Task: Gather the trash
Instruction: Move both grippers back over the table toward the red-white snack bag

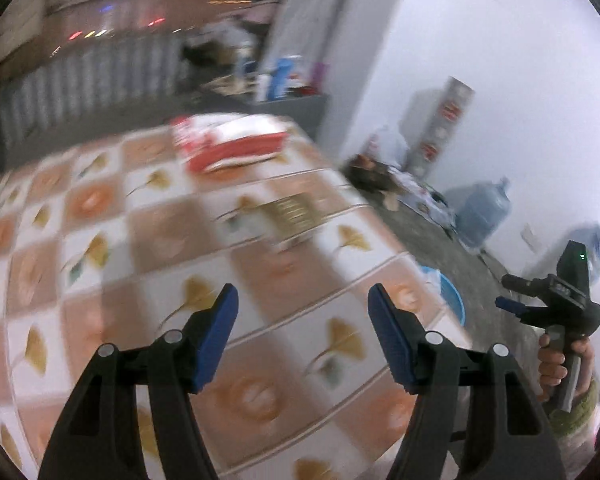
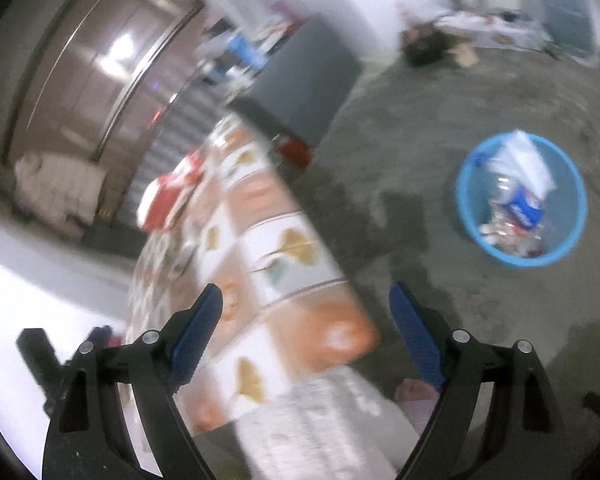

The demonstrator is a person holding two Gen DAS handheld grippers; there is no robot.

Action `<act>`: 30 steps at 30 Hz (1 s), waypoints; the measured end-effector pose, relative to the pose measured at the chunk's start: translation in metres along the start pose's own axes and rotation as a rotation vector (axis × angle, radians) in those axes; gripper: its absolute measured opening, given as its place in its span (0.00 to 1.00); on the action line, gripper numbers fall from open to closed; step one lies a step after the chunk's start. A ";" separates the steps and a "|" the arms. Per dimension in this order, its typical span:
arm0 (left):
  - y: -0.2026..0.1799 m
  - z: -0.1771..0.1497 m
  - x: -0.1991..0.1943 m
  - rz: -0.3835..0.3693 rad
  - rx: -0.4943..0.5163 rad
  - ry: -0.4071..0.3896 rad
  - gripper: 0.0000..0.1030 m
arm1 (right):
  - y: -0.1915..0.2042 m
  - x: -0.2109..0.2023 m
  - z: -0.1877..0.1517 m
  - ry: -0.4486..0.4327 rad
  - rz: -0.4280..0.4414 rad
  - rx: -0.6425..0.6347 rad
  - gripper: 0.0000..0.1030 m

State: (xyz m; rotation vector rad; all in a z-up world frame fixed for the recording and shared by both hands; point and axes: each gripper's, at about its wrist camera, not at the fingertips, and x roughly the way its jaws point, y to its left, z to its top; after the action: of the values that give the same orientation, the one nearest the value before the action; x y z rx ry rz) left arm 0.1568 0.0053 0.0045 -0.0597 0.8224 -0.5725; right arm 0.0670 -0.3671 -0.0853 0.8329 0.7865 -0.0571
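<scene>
A table with a leaf-patterned cloth (image 1: 148, 240) fills the left wrist view. On it lie a red and white packet (image 1: 232, 142) at the far side and a small gold-striped wrapper (image 1: 290, 214) in the middle, both blurred. My left gripper (image 1: 302, 312) is open and empty above the near part of the table. My right gripper (image 2: 306, 312) is open and empty over the table's corner (image 2: 340, 336); it also shows in the left wrist view (image 1: 556, 300), off the table's right edge. A blue bin (image 2: 522, 200) with trash in it stands on the floor to the right.
The blue bin's rim (image 1: 452, 300) peeks past the table's right edge. A grey cabinet (image 2: 304, 84) stands beyond the table. Water jugs (image 1: 486, 212), boxes and clutter line the white wall. The concrete floor (image 2: 420, 160) lies between table and bin.
</scene>
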 end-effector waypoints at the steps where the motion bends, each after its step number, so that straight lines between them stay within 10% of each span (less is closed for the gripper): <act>1: 0.012 -0.005 -0.004 0.009 -0.033 -0.005 0.64 | 0.013 0.007 0.001 0.020 0.020 -0.025 0.79; 18: 0.093 -0.017 -0.019 0.034 -0.208 -0.079 0.63 | 0.155 0.113 0.025 0.164 0.087 -0.177 0.78; 30: 0.111 0.054 0.018 -0.176 -0.336 -0.093 0.63 | 0.186 0.136 0.050 0.139 0.099 -0.178 0.62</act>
State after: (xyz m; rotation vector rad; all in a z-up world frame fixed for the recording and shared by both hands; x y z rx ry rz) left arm 0.2562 0.0816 -0.0001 -0.4663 0.8209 -0.5870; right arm 0.2580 -0.2393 -0.0329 0.7107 0.8667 0.1580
